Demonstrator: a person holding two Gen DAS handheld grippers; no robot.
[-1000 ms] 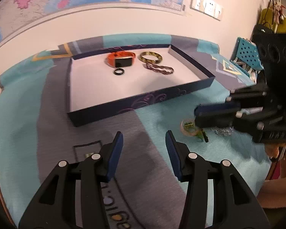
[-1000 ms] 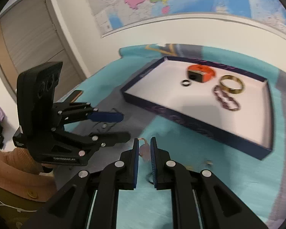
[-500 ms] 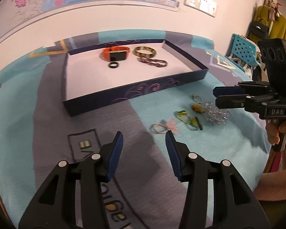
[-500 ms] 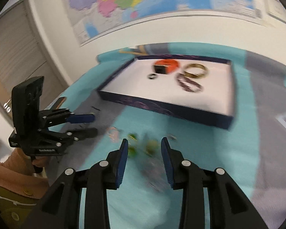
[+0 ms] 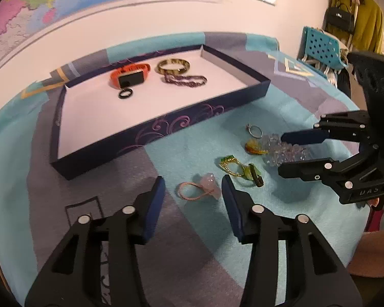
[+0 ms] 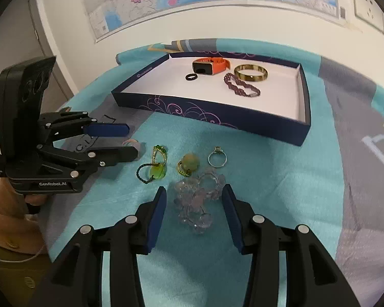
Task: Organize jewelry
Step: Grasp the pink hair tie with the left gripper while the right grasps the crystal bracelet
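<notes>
Right wrist view: the right gripper (image 6: 193, 203) is opening, its jaws astride a clear bead bracelet (image 6: 195, 199); the left gripper (image 5: 193, 192), closing, brackets a pink ring (image 5: 199, 188) untouched.

Loose jewelry (image 6: 194, 202) beside tray (image 6: 304, 97)

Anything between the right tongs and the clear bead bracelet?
Nothing visible. The clear bead bracelet lies on the cloth between the right tongs, whose jaws are opening and not yet pressing it. The yellow-green ring lies just beyond, out of the way.
</notes>
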